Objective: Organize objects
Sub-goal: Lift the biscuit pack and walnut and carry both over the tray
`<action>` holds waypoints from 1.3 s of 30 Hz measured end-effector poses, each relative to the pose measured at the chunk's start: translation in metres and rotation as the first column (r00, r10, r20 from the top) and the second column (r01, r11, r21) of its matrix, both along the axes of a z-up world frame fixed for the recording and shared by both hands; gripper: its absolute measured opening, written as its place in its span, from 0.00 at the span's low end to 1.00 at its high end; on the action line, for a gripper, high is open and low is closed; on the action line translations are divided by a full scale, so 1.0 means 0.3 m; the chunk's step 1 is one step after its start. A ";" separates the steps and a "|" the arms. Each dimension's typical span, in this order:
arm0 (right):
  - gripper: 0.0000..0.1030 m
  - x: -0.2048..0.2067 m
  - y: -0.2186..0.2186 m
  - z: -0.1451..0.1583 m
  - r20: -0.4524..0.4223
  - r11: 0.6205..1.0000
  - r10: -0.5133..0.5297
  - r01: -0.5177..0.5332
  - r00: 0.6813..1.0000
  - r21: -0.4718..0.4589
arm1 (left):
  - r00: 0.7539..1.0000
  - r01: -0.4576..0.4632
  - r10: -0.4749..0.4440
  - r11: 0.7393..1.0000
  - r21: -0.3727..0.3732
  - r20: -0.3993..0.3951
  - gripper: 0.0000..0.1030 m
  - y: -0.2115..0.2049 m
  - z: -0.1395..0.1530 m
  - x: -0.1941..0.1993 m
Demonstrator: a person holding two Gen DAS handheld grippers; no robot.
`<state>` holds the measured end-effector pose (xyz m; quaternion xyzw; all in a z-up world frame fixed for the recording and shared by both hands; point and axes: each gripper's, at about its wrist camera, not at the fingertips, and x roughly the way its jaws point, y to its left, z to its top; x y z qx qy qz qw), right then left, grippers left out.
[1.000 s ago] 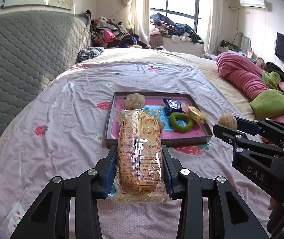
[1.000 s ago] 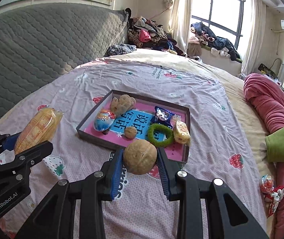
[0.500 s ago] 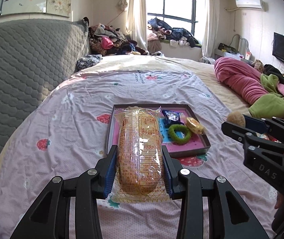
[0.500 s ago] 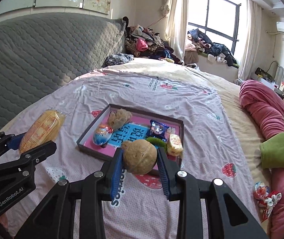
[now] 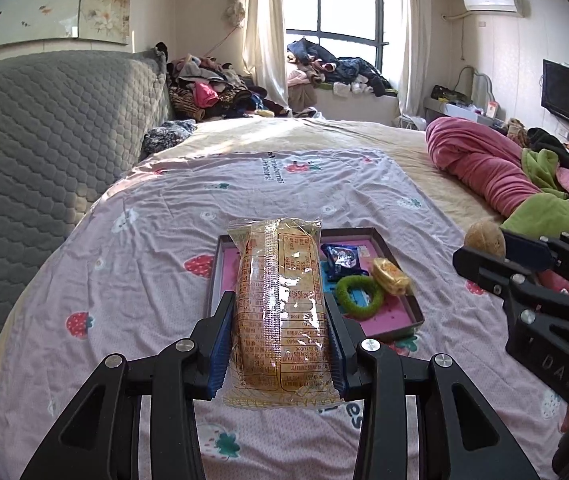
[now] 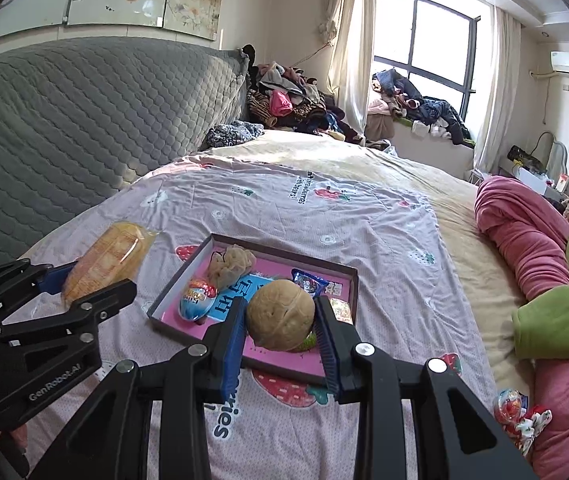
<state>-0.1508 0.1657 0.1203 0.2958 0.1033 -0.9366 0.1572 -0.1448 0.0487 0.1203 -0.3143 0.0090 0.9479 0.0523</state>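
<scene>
While both hands hover above the bed, each gripper is loaded. The left gripper [image 5: 280, 344] has its fingers clamped on the sides of a long, clear-wrapped yellow sponge cake [image 5: 280, 312], gripped across its narrow width so the packet juts forward. The right gripper [image 6: 280, 334] squeezes a round brown walnut [image 6: 280, 316] between its blue pads. Both hang over the near edge of the shallow dark-rimmed pink tray [image 6: 172, 292] on the strawberry-print sheet [image 6: 324, 216], where a green ring [image 5: 358, 290], blue snack packet [image 5: 342, 258], toy egg [image 6: 196, 298] and tan scrunchie [image 6: 230, 266] already lie. Against a second ago, the tray looks smaller and lower, so both hands have risen; neither grip has changed.
</scene>
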 end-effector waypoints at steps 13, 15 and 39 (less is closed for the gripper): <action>0.33 -0.123 -0.023 -0.006 -0.008 1.000 0.008 -0.008 1.000 -0.016 | 1.000 -0.010 0.010 1.000 -0.011 -0.015 0.41 0.006 0.024 -0.174; 0.33 -0.144 -0.028 -0.016 -0.006 1.000 0.009 -0.009 1.000 -0.016 | 1.000 -0.009 0.009 1.000 -0.014 -0.012 0.41 0.005 0.019 -0.211; 0.33 -0.387 -0.049 -0.328 0.106 1.000 0.027 -0.028 0.994 0.002 | 0.996 0.025 -0.022 0.999 -0.035 0.087 0.41 0.097 -0.288 -0.499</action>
